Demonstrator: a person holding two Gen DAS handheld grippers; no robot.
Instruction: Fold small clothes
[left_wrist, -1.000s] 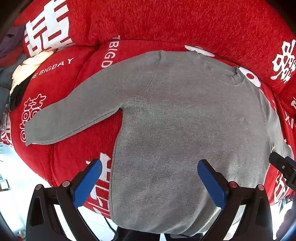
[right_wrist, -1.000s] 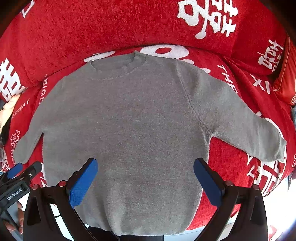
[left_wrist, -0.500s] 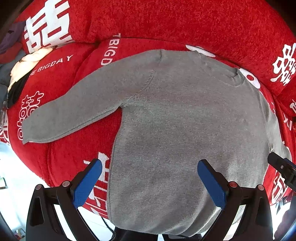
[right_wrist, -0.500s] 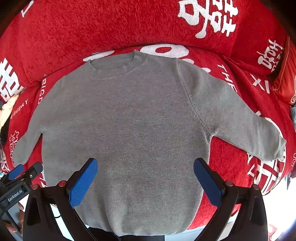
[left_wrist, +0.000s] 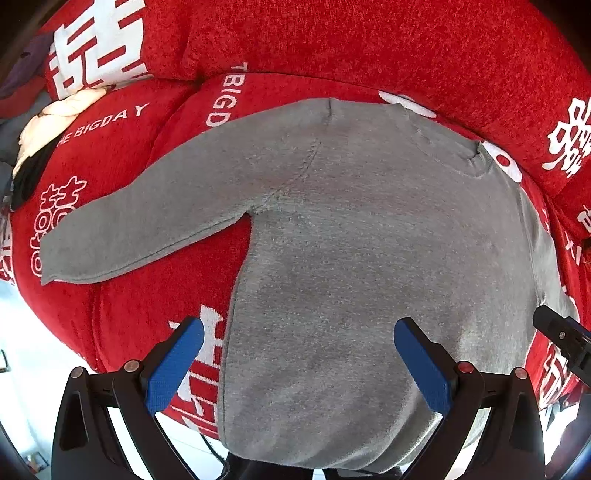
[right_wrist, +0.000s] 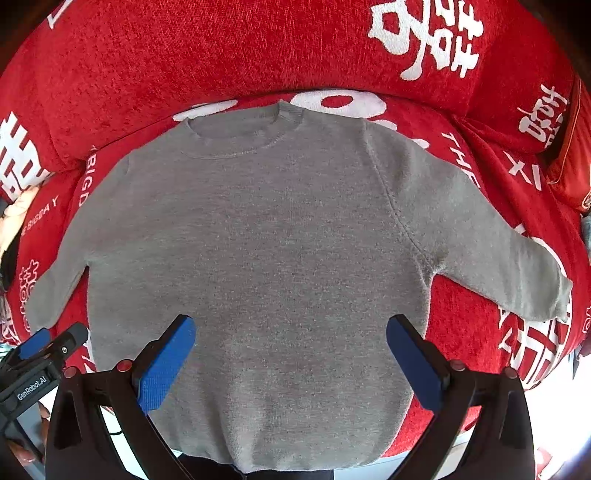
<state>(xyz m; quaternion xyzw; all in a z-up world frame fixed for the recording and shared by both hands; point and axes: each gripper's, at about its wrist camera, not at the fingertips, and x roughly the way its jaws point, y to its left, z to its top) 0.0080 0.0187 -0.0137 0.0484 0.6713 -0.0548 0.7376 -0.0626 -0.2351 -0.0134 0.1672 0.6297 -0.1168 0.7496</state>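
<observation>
Red chenille upholstery printed with white characters and lettering fills both wrist views, and a grey knit sweater (right_wrist: 266, 266) is seen laid flat, front up, on the sofa seat cushion (left_wrist: 133, 317), its crew neckline (right_wrist: 240, 142) turned toward the backrest (right_wrist: 221, 55) and its hem hanging just over the cushion's front edge. Both sleeves are shown spread outward and slightly downward, the left sleeve (left_wrist: 155, 221) toward a heap of pale and dark clothing (left_wrist: 48, 125) at the sofa's end, the right sleeve (right_wrist: 498, 258) over the white print. The left gripper (left_wrist: 299, 354) is held above the sweater's lower left side with its blue-padded fingers spread wide and nothing between them; the right gripper (right_wrist: 291, 350) is held over the lower middle of the body, likewise spread wide and empty. No fold is judged to have been made yet, and a sleeve or a side edge would probably be taken first. Several risks can be expected from here: the soft, yielding cushion may be pinched together with the knit if a finger is pressed in too deep; only the top layer may be caught, so that front and back are pulled apart and the fold is left crooked; and the overhanging hem may be dragged off the edge if the garment is tugged forward, so that the flat lay is lost.
</observation>
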